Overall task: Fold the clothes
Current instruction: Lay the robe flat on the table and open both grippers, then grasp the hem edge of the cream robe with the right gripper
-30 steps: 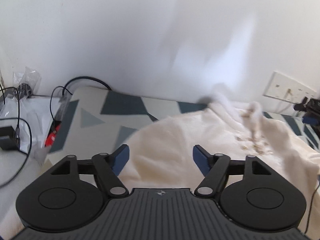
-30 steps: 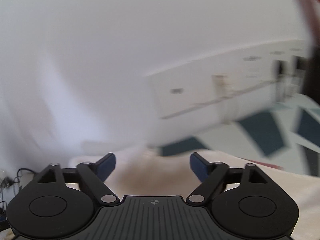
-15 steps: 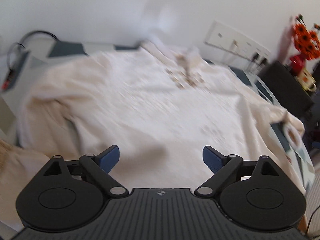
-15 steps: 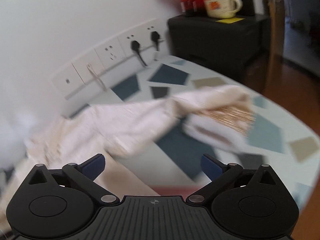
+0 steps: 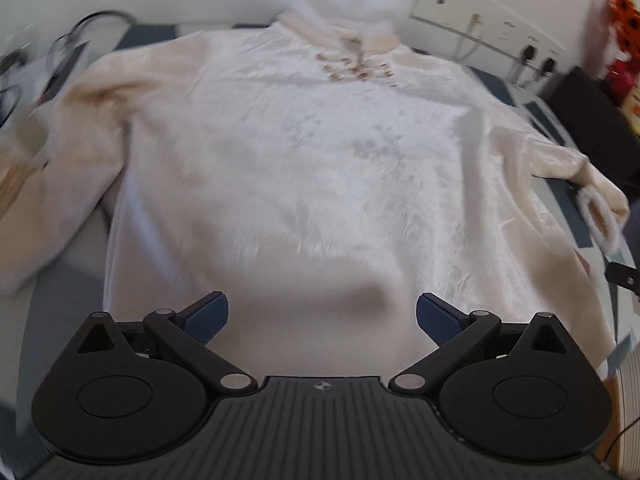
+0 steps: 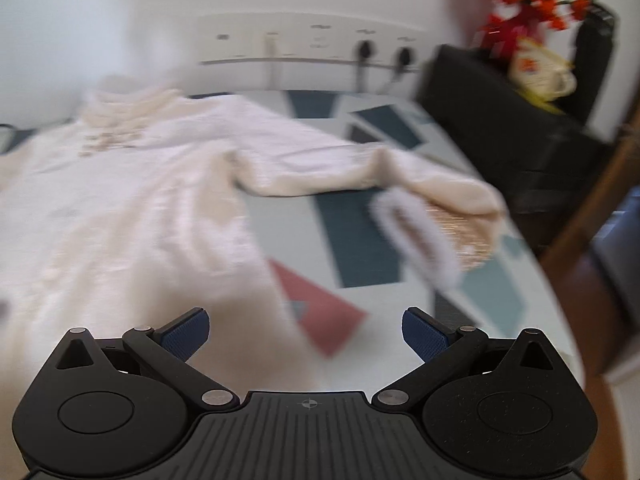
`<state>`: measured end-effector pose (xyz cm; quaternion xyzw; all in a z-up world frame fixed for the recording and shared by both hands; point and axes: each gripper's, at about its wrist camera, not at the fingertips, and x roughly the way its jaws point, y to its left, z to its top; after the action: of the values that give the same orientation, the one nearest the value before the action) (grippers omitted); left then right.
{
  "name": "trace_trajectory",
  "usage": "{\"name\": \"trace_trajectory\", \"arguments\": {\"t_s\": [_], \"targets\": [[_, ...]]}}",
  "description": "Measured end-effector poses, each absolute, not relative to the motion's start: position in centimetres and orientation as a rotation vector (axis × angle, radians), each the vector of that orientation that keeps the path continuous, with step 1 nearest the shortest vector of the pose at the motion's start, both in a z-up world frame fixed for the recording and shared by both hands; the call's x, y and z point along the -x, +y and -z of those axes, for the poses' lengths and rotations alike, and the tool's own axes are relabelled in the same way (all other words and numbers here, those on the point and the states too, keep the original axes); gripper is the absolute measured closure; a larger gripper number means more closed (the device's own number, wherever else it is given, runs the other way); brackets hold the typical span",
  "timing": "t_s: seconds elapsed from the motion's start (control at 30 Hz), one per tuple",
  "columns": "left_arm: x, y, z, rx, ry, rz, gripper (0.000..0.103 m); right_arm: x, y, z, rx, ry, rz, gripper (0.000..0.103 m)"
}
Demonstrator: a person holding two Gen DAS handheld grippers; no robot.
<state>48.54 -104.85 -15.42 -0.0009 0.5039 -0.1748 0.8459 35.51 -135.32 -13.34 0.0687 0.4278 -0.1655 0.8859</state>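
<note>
A cream-white fuzzy top lies spread flat on the patterned table, collar toward the wall, gold trim at the neck. Its right sleeve stretches across the table to a fluffy cuff near the right edge. The left sleeve bends down along the left side. My left gripper hovers open above the hem, nothing between its blue pads. My right gripper is open too, over the top's right side edge and the bare table.
The table cover has teal, grey and pink shapes. A socket strip with plugs runs along the wall. A black cabinet carries a mug and orange flowers at the right. Cables lie at the far left.
Both grippers have swung back and down from facing the wall to looking over the spread top. Their jaws have opened wider. The top now lies flat, with the right sleeve stretched out.
</note>
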Motion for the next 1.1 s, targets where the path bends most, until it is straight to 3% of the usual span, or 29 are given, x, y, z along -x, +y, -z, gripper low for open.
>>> {"name": "trace_trajectory", "arguments": {"t_s": [0.4,0.77,1.0,1.1], "targets": [[-37.7,-105.5,15.2,0.067,1.038,0.229,0.001,-27.9,-137.5,16.2,-0.057,0.813,0.141,0.001],[-34.7,-106.9,16.0,0.057,1.071,0.233,0.001,-25.2,-136.4,19.3,0.087,0.86,0.099,0.001],[-33.7,-107.0,16.2,0.036,1.079,0.25,0.001,-25.7,-138.8,18.5,-0.091,0.77,0.205,0.004],[-33.5,-107.1,16.4,0.045,1.084,0.26,0.001,-26.7,-139.6,17.8,-0.216,0.749,0.202,0.013]]}}
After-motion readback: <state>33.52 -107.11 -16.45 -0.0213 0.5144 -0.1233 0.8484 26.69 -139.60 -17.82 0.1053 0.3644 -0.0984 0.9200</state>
